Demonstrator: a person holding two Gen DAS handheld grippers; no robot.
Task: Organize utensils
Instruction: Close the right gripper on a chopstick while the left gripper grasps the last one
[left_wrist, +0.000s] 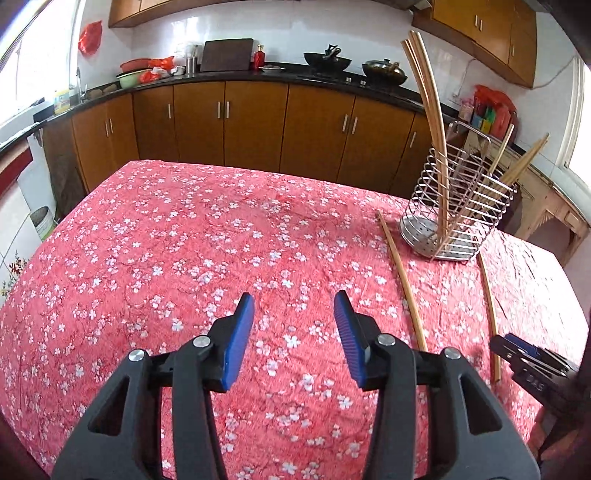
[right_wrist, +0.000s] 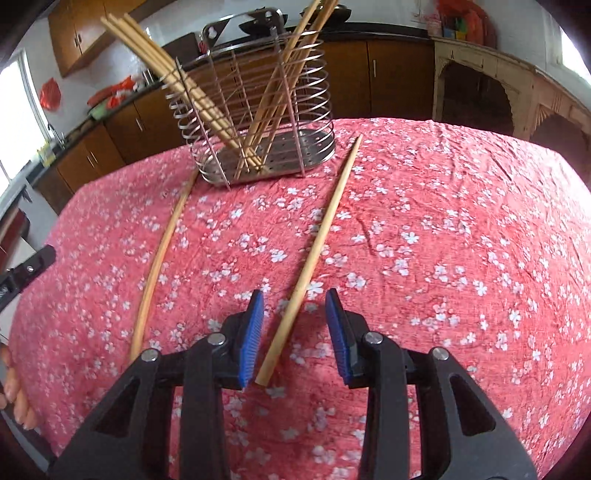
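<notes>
- Chopsticks (right_wrist: 207, 92) lean inside wire holder (right_wrist: 258, 110) on floral tablecloth (right_wrist: 443, 240).
- Right gripper (right_wrist: 293, 332) gapes around loose chopstick (right_wrist: 314, 254), pads clear.
- Left gripper (left_wrist: 294, 332) spread, empty.

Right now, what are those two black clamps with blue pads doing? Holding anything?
Left gripper: jaws open, nothing between them.
Right gripper: jaws open around a bamboo chopstick lying on the pink floral tablecloth, not gripping it.

Shiny metal wire rack (right_wrist: 258, 110), matt wooden chopsticks (right_wrist: 314, 251), crinkled floral cloth (right_wrist: 443, 240).
</notes>
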